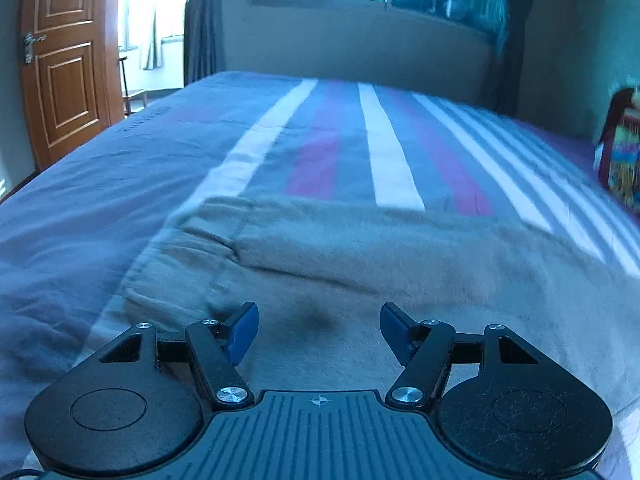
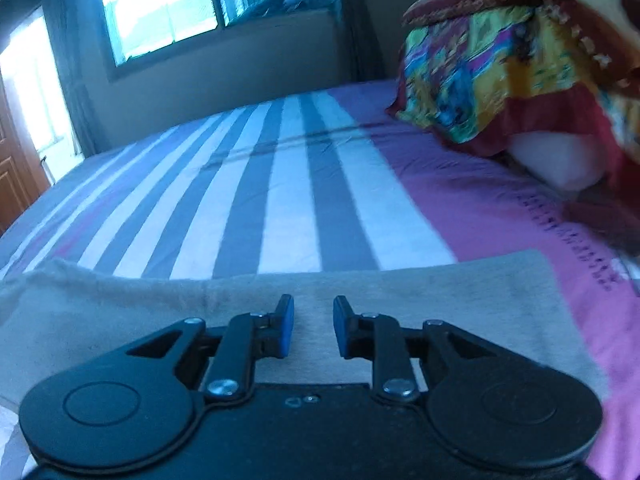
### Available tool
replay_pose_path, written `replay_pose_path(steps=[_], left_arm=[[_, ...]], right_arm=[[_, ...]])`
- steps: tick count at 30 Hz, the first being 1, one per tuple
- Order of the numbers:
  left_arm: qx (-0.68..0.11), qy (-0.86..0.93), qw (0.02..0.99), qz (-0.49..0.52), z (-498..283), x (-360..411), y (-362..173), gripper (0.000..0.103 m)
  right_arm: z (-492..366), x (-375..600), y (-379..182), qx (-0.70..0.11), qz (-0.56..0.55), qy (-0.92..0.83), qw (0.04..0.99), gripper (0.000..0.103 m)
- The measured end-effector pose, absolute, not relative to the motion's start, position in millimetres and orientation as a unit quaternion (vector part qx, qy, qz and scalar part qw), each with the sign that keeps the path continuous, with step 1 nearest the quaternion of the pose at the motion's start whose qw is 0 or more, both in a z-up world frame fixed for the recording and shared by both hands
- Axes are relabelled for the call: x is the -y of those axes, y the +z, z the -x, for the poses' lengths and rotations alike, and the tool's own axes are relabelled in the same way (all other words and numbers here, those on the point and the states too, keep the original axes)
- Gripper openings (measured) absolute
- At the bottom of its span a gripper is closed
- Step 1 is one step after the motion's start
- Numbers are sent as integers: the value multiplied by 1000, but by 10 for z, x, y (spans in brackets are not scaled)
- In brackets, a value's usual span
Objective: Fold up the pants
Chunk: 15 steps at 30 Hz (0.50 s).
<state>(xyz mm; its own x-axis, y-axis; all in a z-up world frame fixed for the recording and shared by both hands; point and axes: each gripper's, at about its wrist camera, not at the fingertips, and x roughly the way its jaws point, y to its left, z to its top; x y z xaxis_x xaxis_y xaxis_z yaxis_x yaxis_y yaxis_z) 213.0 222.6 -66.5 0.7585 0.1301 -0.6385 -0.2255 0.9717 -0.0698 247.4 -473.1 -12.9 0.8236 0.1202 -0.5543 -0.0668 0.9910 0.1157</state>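
Note:
Beige fleece pants (image 1: 380, 252) lie flat across the striped bed, with the gathered waistband (image 1: 172, 264) at the left in the left wrist view. My left gripper (image 1: 318, 330) is open wide just above the pants near the waistband end, holding nothing. In the right wrist view the pants (image 2: 440, 300) show as a flat beige band with a straight leg end at the right. My right gripper (image 2: 313, 326) is open with a narrower gap, low over the pants, holding nothing.
The bed (image 1: 180, 160) has a blue, white and pink striped sheet (image 2: 280, 184). A stack of colourful folded quilts and a pillow (image 2: 512, 72) sits at the right, also seen in the left wrist view (image 1: 622, 152). A wooden door (image 1: 68, 60) stands at the left, windows behind.

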Motion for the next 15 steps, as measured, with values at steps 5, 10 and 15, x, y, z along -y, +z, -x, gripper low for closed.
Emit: replay_pose_path(steps=[5, 10, 15], left_arm=[[-350, 93, 928, 83, -2098, -2254, -832, 67], [-326, 92, 936, 95, -1815, -2327, -732, 67], [-290, 116, 942, 123, -1627, -2438, -623, 67]], right_arm=[[-2220, 5297, -375, -326, -110, -45, 938, 20], [-1660, 6066, -358, -273, -262, -95, 921, 31], [-1474, 6252, -457, -255, -334, -77, 904, 28]])
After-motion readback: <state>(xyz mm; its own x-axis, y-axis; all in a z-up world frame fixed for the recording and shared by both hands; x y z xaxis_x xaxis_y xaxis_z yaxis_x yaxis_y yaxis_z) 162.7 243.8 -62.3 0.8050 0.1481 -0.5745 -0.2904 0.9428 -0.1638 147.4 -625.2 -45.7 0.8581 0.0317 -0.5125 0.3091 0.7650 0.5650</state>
